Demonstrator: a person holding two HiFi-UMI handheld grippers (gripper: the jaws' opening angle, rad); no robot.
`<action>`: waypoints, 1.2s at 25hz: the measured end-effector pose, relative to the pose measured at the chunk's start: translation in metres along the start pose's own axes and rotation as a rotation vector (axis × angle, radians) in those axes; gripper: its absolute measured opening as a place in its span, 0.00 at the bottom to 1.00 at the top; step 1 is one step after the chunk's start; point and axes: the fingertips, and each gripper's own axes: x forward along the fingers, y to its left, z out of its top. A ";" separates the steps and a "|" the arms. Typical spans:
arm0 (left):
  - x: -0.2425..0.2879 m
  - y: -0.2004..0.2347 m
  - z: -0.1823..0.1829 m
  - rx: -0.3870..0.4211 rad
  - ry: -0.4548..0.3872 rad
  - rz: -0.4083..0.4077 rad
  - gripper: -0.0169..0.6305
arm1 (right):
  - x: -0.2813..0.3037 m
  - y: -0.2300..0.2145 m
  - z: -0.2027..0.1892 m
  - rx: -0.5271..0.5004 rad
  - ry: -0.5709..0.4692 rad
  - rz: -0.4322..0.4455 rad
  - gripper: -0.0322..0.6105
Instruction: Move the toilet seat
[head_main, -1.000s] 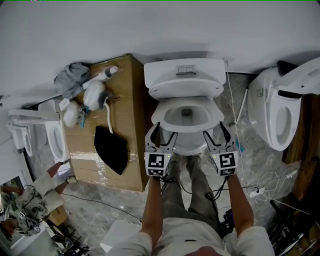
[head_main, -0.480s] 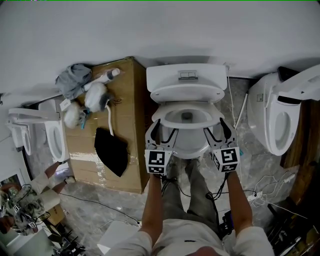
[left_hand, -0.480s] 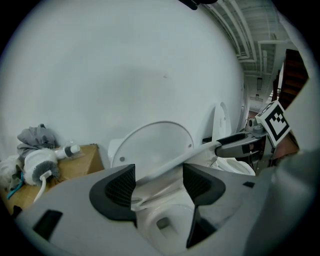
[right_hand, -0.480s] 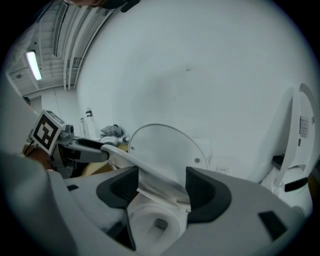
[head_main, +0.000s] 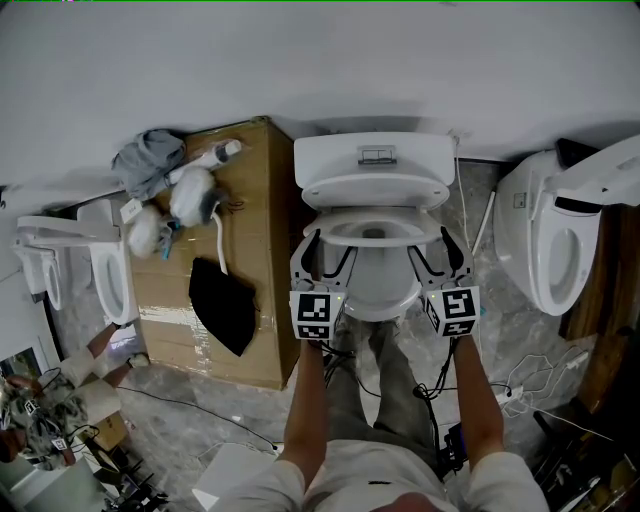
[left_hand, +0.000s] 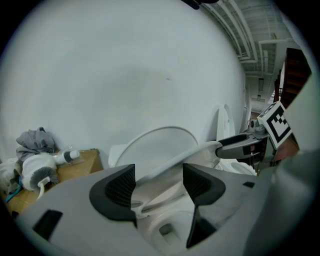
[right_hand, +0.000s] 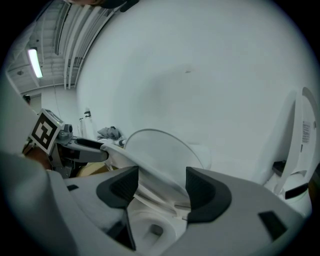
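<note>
Over the last 1 second the toilet seat (left_hand: 185, 154) has come up off the bowl (head_main: 380, 292). It now hangs tilted in the air, partway toward the raised lid (left_hand: 155, 142), and both claws rose with it. The left gripper (head_main: 328, 258) and right gripper (head_main: 438, 255) each have their 2 jaws spread. The seat's thin rim runs across each gap, not pinched as far as I can see. I judge the lift well begun. Seat, lid and bowl are smooth, glossy white and rounded; the jaw pads are matte black and ridged.
</note>
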 end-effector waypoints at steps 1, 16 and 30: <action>0.002 0.001 0.003 0.002 -0.006 0.003 0.50 | 0.002 -0.001 0.002 -0.002 -0.004 -0.002 0.54; 0.032 0.018 0.029 0.011 -0.046 0.026 0.50 | 0.031 -0.020 0.027 -0.035 -0.041 -0.042 0.55; 0.055 0.033 0.044 0.018 -0.058 0.041 0.50 | 0.056 -0.034 0.037 -0.059 -0.046 -0.083 0.55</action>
